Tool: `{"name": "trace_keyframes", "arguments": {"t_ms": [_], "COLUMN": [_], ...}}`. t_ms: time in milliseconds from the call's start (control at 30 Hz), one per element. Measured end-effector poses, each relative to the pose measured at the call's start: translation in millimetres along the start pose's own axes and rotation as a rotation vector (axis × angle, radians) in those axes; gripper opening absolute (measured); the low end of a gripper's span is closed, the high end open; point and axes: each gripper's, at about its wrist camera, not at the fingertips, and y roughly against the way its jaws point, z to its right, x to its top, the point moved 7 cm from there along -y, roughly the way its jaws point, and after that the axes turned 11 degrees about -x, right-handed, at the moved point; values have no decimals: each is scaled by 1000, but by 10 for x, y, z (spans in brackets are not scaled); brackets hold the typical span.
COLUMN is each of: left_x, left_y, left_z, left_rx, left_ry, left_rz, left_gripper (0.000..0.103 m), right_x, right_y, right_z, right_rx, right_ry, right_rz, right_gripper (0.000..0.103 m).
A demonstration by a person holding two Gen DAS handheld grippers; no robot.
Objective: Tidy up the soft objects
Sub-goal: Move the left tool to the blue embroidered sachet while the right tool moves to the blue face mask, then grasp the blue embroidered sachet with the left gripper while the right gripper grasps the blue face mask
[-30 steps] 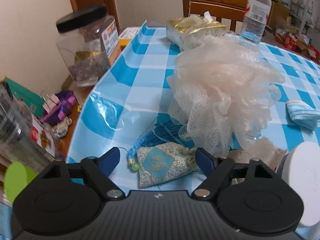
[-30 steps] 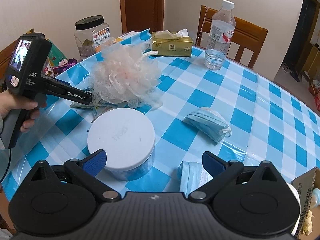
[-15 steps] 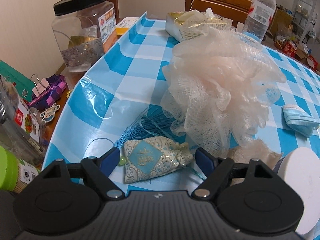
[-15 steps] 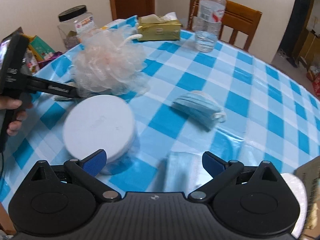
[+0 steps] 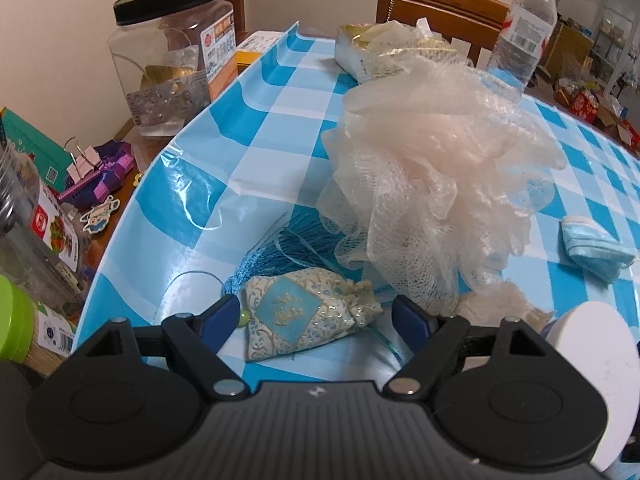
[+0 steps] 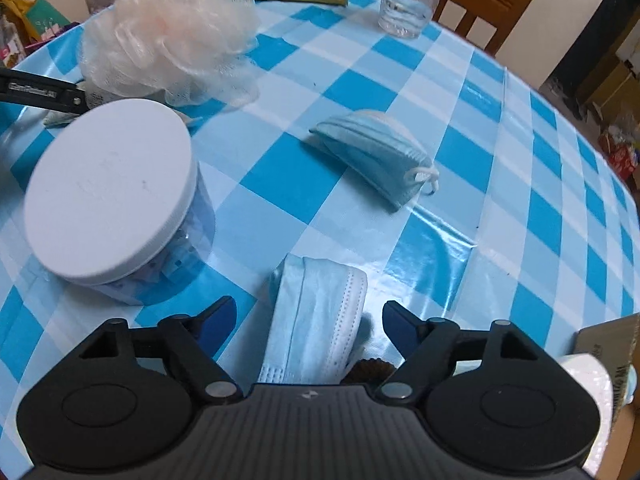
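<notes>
The left gripper (image 5: 312, 314) hangs low over the checked tablecloth (image 5: 256, 128) with its jaws standing wide, 1 on each side of a small embroidered pouch (image 5: 304, 316); the pads do not press it, though the left fingertip (image 5: 219, 312) sits just beside the pouch's green bead; the blue tassel (image 5: 280, 248) fans out behind, partly under the mesh bath puff (image 5: 432, 168). For a clean pick, the person would do well to centre the pouch's thick middle between the pads before closing, and to keep the tassel cords and the puff's netting out of the grip, since both lie close and could snag or drag along.

The right gripper (image 6: 308, 316) points steeply down at a flat folded face mask (image 6: 316, 312) that lies between its jaws; the jaws have just been closing from their widest, yet gaps show on both sides, so nothing is held. The mask is thin and limp; a judgement is that the pads should come right down to the cloth and pinch across the folded width, bunching the layers, otherwise they may skate over the top sheet. The white-lidded jar (image 6: 108, 192) stands just to the left of the left finger, so the approach should stay clear of it. A 2nd mask (image 6: 376, 156), rolled, lies further up the table, well apart; it looks like a later pick.
</notes>
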Motion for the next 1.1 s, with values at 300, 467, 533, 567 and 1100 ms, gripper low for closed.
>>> {"name": "trace_keyframes", "arguments": {"t_ms": [300, 467, 533, 567, 1100], "left_x": [-24, 7, 3, 0, -367], "left_y": [-14, -70, -80, -75, 246], "left_z": [-9, -65, -64, -63, -41], "left_rx": [-8, 13, 19, 21, 7], "left_ry": [73, 82, 67, 54, -60], "left_rz": [22, 42, 42, 42, -35], "left_gripper": [85, 79, 71, 69, 40], "right_x": [11, 10, 10, 9, -24], "right_y": [-87, -84, -83, -79, 36], "right_z": [-11, -17, -21, -26, -160], "right_rx": [34, 52, 53, 54, 96], "right_ry": [-23, -32, -33, -32, -7], "right_rz": [-11, -8, -4, -2, -4], "right_gripper": [80, 80, 79, 77, 47]}}
